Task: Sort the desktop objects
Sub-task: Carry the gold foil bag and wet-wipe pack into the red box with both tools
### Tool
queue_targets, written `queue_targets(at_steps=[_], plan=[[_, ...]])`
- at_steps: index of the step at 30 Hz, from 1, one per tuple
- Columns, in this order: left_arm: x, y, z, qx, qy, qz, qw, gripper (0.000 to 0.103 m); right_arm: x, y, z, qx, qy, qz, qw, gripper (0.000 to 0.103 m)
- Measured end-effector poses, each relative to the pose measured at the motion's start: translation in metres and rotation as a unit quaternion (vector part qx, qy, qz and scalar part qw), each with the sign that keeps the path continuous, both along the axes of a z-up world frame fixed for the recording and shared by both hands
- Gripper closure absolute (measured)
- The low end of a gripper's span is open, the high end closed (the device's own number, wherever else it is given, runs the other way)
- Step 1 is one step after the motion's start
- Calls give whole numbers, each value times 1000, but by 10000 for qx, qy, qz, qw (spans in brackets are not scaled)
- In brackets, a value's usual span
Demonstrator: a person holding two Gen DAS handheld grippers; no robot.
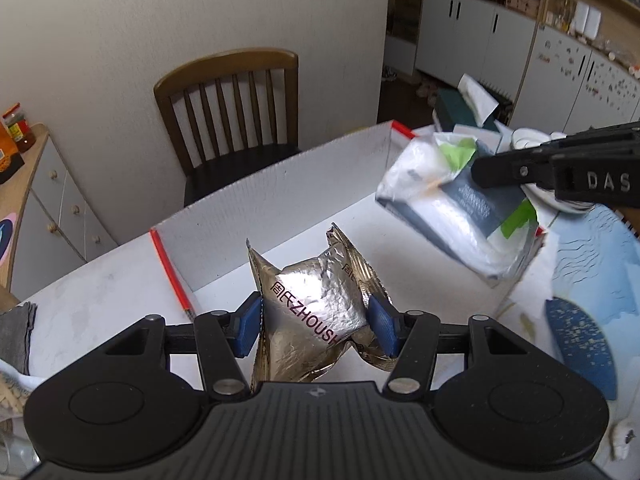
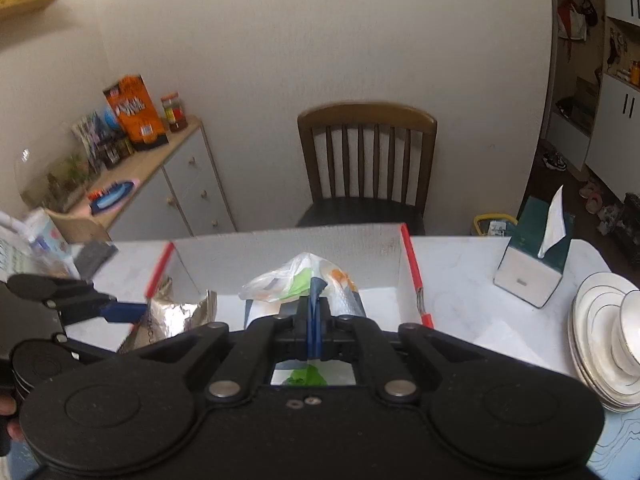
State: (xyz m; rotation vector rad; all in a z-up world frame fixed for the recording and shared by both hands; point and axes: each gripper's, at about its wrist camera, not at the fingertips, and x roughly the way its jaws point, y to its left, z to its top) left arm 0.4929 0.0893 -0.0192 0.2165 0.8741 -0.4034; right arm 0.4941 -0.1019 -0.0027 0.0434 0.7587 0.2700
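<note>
Both hands are loaded over the white box (image 1: pixel 280 176) with red-edged corners. The left gripper (image 1: pixel 316 322) has its blue pads clamped on the sides of a crinkled gold-and-silver foil snack bag (image 1: pixel 320 312), which hangs above the box floor. The right gripper (image 2: pixel 314 320) is pressed fully together, pinching the thin film of a clear plastic bag (image 2: pixel 288 280) with white, green and dark packets inside; from the left wrist view that bag hangs in the air over the far right side of the box. Here's the worry: that pinch is on loose film only, so the weight below could slide it out or tear it, spilling the contents onto the surface short of the box. The foil bag is puffy and slick, so it could pop free if squeezed unevenly. The two loads sit near each other, so releasing together risks a tangle. Off to the right, stacked white plates (image 2: pixel 600 332) and a green tissue box (image 2: pixel 532 260) stand near the swing path.
</note>
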Motion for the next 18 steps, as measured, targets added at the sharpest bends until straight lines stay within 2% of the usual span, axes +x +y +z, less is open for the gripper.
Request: queue_targets(at_steps=[10, 18], plan=[[33, -19, -42, 485, 481, -286, 9973, 47, 24, 10, -50, -356, 411, 0, 9985, 102], [50, -29, -62, 730, 874, -470, 9924, 47, 29, 13, -76, -481, 703, 68, 9963, 102]])
